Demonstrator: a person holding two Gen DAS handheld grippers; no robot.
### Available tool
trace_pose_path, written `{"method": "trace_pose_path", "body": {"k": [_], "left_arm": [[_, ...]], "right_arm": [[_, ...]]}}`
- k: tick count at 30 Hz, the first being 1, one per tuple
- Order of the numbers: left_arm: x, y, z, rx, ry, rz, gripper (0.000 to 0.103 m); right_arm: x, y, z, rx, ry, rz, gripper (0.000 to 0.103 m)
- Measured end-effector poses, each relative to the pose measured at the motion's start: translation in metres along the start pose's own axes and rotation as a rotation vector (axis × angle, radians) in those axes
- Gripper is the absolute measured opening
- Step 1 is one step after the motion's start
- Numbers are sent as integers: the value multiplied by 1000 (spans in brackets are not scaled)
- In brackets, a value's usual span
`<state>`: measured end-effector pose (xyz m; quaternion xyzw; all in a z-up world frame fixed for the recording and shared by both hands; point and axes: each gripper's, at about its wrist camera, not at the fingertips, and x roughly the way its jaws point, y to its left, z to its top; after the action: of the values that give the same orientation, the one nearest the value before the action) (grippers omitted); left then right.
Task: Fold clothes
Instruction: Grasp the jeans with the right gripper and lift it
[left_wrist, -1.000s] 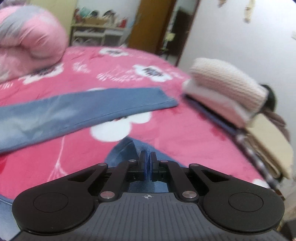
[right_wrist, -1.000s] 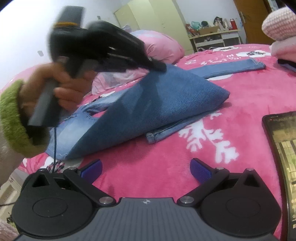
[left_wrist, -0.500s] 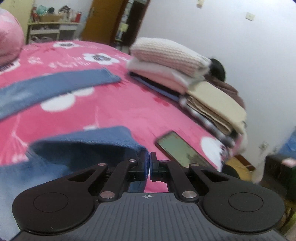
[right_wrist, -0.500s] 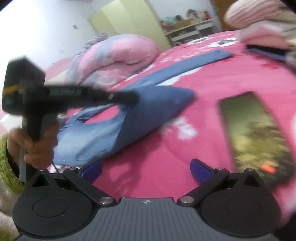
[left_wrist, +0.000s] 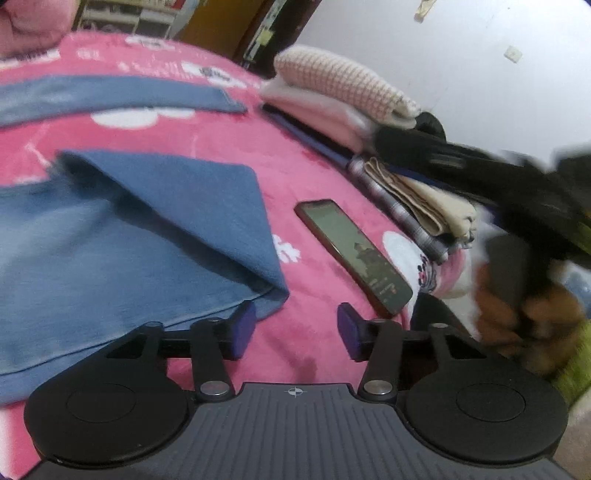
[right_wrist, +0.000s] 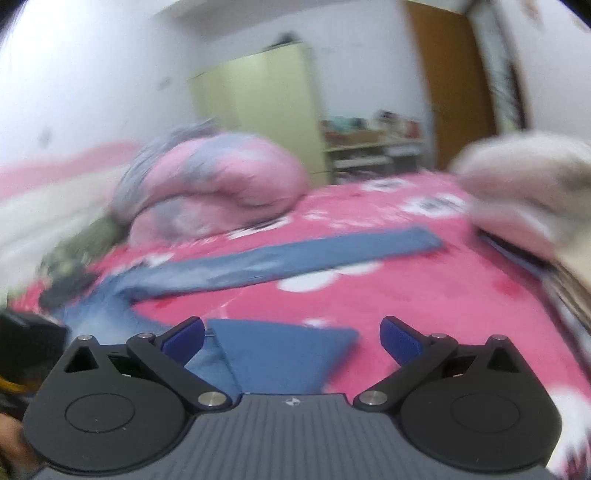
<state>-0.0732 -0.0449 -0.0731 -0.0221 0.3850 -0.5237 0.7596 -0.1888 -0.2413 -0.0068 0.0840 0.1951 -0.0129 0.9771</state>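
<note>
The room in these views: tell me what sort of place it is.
Most likely a home bedroom. The work surface is a bed with a pink floral blanket, a rolled pink duvet lies at its far end, and a pale green wardrobe stands against the wall. Jeans lie spread for folding.

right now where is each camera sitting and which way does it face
Left wrist: on the left gripper, open, low over the bed, facing the folded jeans, phone and clothes stack; the right hand with its tool shows at right.
Right wrist: on the right gripper, open, above the jeans, facing the pink quilt and wardrobe.
Shared: jeans, red blanket, clothes stack.
</note>
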Motion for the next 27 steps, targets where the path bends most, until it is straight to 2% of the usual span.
{"method": "trace_pose_path", "body": {"k": [4, 8, 13, 14, 15, 16, 17, 18, 19, 20, 21, 25, 27], "left_arm": [[-41, 12, 6, -43, -19, 118, 51], [-97, 29, 20, -65, -112, 281, 51], [-160, 37, 48, 15, -275, 595, 52], [-172, 38, 53, 35, -317, 651, 56], [-180, 42, 57, 28, -349, 666, 57], [-183, 46, 59, 6, -362, 657, 57], [-183, 52, 61, -18, -361, 637, 57], [-175, 56, 61, -29, -342, 619, 57], [-165, 58, 61, -38, -320, 601, 57], [-155, 61, 60, -47, -297, 584, 57], [-146, 64, 60, -56, -274, 566, 57], [-106, 68, 54, -52, -172, 531, 57], [-95, 65, 53, -24, -147, 548, 57]], "right_arm": [[60, 37, 11, -150, 87, 58, 101], [112, 70, 14, -234, 166, 77, 94], [172, 97, 15, -363, 250, 40, 84], [183, 98, 15, -374, 277, 33, 79], [193, 98, 15, -385, 301, 23, 74], [202, 97, 14, -396, 325, 12, 71], [208, 95, 12, -405, 353, -4, 64], [211, 91, 11, -401, 370, 1, 48], [213, 88, 10, -397, 387, 6, 38], [211, 84, 10, -385, 387, 3, 17], [210, 80, 11, -373, 385, 0, 9], [170, 61, 27, -268, 255, -16, 6], [139, 43, 37, -176, 177, -20, 5]]}}
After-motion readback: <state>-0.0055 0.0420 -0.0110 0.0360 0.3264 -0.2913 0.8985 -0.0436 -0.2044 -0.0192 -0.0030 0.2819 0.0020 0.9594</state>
